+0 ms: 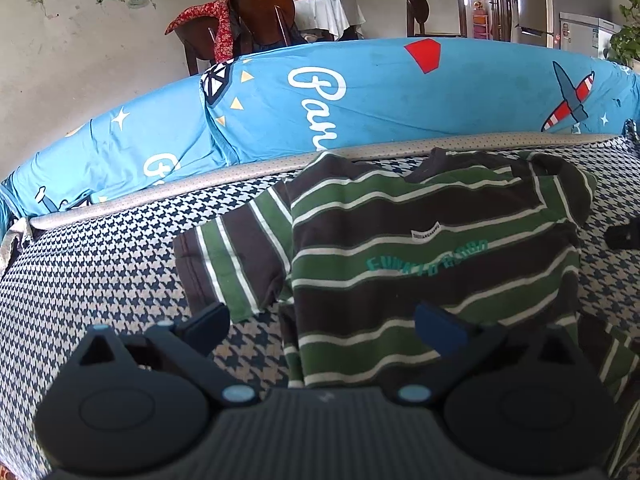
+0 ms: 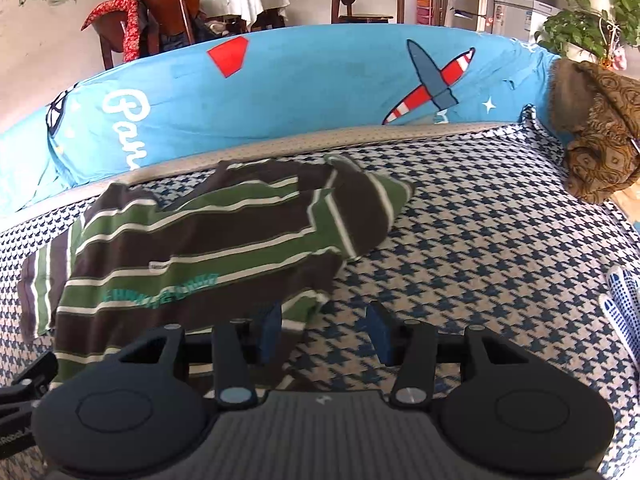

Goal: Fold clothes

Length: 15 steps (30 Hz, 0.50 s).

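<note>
Two grippers hover low over the near part of a houndstooth-covered sofa seat (image 2: 500,248), both with jaws apart and nothing between them. The left gripper (image 1: 320,328) hangs above the near left edge of the striped T-shirt (image 1: 420,248); the right gripper (image 2: 326,330) sits just off the shirt's near right corner, mostly over bare seat.

The shirt lies flat on the seat, front up, collar toward the blue printed backrest cover (image 1: 380,92). Its left sleeve (image 1: 236,256) is spread out to the side, while the right sleeve (image 2: 360,216) looks already turned in over the body.

The risk I see: a pinch by the right jaws could catch the seat cover along with the hem, and uneven lifts would drag the turned-in sleeve loose and skew the fold.
</note>
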Motion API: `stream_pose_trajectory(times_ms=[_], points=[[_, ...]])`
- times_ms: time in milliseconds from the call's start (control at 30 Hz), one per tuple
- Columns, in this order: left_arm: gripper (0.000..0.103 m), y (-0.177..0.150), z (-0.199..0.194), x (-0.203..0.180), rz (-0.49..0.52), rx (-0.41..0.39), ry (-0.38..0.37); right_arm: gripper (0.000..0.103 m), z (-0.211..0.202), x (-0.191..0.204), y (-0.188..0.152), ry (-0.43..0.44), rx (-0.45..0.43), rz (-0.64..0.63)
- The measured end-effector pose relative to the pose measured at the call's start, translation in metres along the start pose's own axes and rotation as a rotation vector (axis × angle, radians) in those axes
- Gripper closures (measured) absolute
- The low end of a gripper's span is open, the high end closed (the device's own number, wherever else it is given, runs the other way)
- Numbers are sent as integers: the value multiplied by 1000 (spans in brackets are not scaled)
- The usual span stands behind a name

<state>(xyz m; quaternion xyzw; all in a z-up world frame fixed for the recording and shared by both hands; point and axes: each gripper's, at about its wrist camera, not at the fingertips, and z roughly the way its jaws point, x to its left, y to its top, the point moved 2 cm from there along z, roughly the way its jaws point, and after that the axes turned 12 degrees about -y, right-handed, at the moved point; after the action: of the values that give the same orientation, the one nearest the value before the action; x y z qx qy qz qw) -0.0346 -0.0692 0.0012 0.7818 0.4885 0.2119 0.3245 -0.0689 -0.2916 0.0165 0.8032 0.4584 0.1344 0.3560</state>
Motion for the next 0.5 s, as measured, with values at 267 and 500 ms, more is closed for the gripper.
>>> stream_pose_trajectory(times_ms=[267, 500], points=[[0, 2, 9, 10, -42, 21, 20, 56, 24, -41, 7, 35, -86, 86], [0, 1, 15, 14, -58, 40, 32, 56, 58, -60, 14, 75, -78, 183]])
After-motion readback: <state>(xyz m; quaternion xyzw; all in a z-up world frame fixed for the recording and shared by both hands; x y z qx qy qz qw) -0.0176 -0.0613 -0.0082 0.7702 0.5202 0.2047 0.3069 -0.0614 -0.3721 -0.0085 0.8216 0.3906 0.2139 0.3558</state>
